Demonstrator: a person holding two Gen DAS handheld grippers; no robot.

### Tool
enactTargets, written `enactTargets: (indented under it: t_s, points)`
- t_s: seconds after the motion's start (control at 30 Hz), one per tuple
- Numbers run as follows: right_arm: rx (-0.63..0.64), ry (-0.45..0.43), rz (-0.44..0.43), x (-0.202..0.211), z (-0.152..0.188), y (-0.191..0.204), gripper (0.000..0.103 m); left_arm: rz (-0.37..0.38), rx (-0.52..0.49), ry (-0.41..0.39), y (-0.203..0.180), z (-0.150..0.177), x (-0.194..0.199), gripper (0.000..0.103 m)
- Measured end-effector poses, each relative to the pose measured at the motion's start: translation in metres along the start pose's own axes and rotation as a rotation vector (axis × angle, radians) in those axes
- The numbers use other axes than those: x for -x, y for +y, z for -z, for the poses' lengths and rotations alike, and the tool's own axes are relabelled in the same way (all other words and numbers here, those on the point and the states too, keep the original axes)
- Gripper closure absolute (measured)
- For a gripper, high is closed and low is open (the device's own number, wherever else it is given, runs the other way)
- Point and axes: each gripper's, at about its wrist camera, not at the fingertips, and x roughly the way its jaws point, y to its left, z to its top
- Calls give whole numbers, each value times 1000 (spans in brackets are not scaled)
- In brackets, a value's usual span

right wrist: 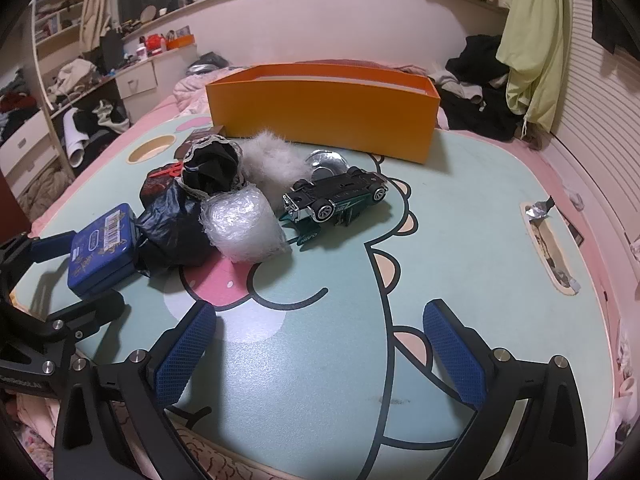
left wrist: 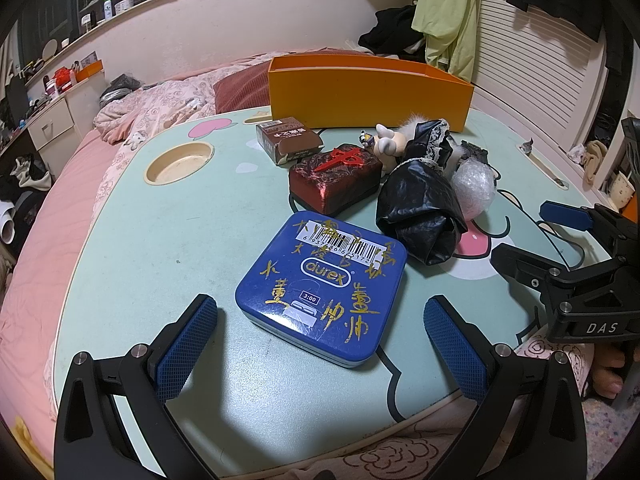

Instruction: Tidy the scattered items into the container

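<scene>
Left gripper [left wrist: 320,332]: we see its jaws spread wide and holding nothing, low over the near edge of the desk [left wrist: 180,240]; the near corner of the blue tin sits between the two blue pads without touching either.
Right gripper [right wrist: 320,344]: jaws likewise spread and empty, above bare desk; in the left wrist view it shows at 3 o'clock, apart from the pile.
Blue tin [left wrist: 324,288]: flat on the desk, lid up, with gold writing and a barcode sticker, nearest of all things to the left gripper.
Dark red block [left wrist: 334,180]: just beyond the tin at 12 o'clock, a red character on top.
Brown carton [left wrist: 288,140]: behind the red block, near the container's front wall.
Black bag [left wrist: 420,216]: crumpled, at 2 o'clock from the tin, just beside the red block.
Bubble-wrap ball [right wrist: 244,228]: touching the black bag on its right side.
Lace-trimmed black cloth [right wrist: 212,168]: on top of the pile, behind the bag.
White fluff [right wrist: 272,160]: beside the cloth, near the container.
Toy car [right wrist: 336,200]: lying upside down, wheels up, at 3 o'clock from the bubble-wrap ball.
Small white figure [left wrist: 390,148]: we can only make it out partly, between red block and cloth.
Orange container [left wrist: 368,92]: open-topped, at the far edge of the desk at 12 o'clock; we cannot see anything inside it.
</scene>
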Motion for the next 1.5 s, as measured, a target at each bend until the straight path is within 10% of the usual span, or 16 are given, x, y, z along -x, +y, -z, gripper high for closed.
enactTargets:
  t_s: [0.57,0.83,1.13,1.5]
  points:
    - [1,-3,-6,0,1,-4,2,-3,0,-1,-1,0,1,0]
    - [-74,-14,-207,4,-14,-14,51,-1,1,-1,-2,-1,1,0]
    - [7,-10,-221,-4,-49,15,60,-1,2,-1,-2,-1,1,0]
    - [-31,-74,-216,18,-6,0,71,0,2,-2,-2,-1,1,0]
